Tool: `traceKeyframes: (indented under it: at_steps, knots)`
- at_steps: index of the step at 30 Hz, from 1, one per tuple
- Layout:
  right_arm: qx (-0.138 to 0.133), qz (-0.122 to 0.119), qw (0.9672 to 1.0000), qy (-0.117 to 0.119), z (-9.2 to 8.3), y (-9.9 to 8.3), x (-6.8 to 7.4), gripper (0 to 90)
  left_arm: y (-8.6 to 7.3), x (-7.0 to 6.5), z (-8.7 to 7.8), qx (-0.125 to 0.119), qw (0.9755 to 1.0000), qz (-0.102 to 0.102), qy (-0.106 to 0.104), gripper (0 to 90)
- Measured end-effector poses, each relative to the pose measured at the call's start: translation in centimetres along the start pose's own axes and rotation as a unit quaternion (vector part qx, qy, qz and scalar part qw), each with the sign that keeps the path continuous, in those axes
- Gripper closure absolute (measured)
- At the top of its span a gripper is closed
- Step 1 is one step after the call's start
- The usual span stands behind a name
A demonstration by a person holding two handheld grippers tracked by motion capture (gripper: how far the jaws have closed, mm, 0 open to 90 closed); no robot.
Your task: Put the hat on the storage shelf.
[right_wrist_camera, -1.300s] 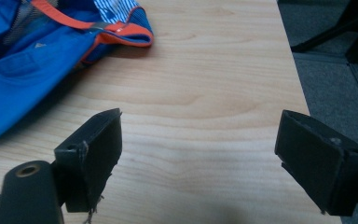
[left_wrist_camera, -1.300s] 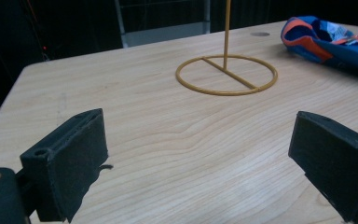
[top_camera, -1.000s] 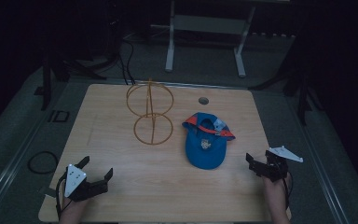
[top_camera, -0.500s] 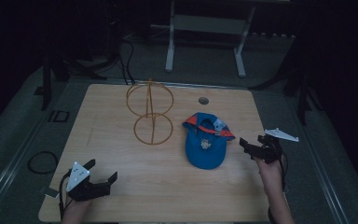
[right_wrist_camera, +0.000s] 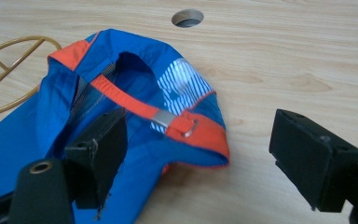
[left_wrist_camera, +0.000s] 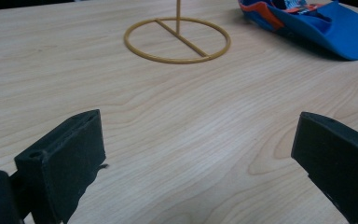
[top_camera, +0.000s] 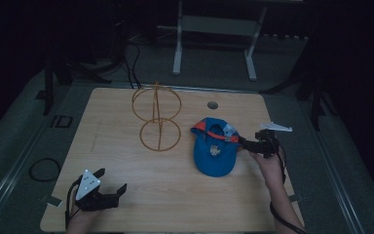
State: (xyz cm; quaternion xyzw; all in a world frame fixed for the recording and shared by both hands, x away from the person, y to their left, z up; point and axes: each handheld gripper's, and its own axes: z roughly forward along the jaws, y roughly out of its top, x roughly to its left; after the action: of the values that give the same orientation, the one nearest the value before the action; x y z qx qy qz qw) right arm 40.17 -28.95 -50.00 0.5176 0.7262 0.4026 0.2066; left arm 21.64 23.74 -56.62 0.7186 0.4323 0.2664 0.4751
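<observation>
Blue cap lies on the desk just right of the gold wire stand, brim toward you, orange strap end away. Your right gripper sits at the cap's right rear edge; its fingers have just been closing a little but are open, nothing pinched yet. One finger is over the blue fabric beside the orange strap, the other over bare wood off the cap's rim. My read: you're lining up a grab on the back band near the buckle. To do it well, slide in so the orange rim sits fully between the fingers, keep the lower finger flat to the desk so it goes under the fabric, and close on the double layer by the buckle, not on the thin mesh, which will likely slip. Lift slowly so the crown doesn't fold. Left gripper is well left of the cap, near your desk edge, fingers wide apart and empty; keep it parked.
</observation>
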Motion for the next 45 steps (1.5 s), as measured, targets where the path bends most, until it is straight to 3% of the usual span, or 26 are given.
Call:
traceKeyframes:
  at_steps: [4,6,9,18,24,27,32,36,38,41,45]
  knots:
    - [0.009,-0.007,0.9999,0.002,1.1,0.6,0.3,23.7,0.0,0.0,0.0,0.003,1.0000,0.003,-0.001,3.1]
    - [0.014,-0.016,0.9998,0.002,2.1,1.2,0.6,31.4,0.0,0.0,0.1,0.006,1.0000,0.004,-0.005,3.1]
    - [0.020,-0.013,0.9997,0.006,3.3,1.8,0.7,35.1,-0.1,-0.1,0.2,0.009,0.9999,0.003,-0.008,3.1]
    - [0.040,-0.018,0.9989,0.015,7.0,2.8,1.1,33.5,-0.2,-0.2,0.3,0.013,0.9998,0.002,-0.016,4.8]
    - [0.068,-0.036,0.9970,-0.001,9.2,2.8,1.3,31.5,-0.1,-0.4,0.1,0.008,0.9998,0.005,-0.016,4.8]
    - [0.076,-0.038,0.9964,-0.003,9.9,2.6,1.5,31.6,-0.1,-0.4,0.1,0.011,0.9998,0.006,-0.018,4.8]
    - [0.099,-0.065,0.9930,-0.005,11.0,1.8,2.3,33.3,-0.1,-0.3,0.1,0.010,0.9998,0.001,-0.017,4.8]
    - [0.102,-0.073,0.9921,-0.005,11.3,1.6,2.5,34.8,-0.1,-0.3,0.0,0.009,0.9998,-0.001,-0.018,4.8]
    - [0.110,-0.081,0.9906,-0.008,11.6,1.4,2.6,37.9,-0.1,-0.3,0.1,0.009,0.9998,-0.002,-0.019,4.9]
    - [0.102,-0.083,0.9913,-0.010,11.6,1.2,2.7,41.9,-0.1,-0.3,0.2,0.010,0.9997,-0.002,-0.021,4.8]
    - [0.098,-0.094,0.9908,0.001,11.4,1.1,3.0,58.6,-0.2,-0.3,0.2,0.011,0.9997,-0.003,-0.021,4.8]
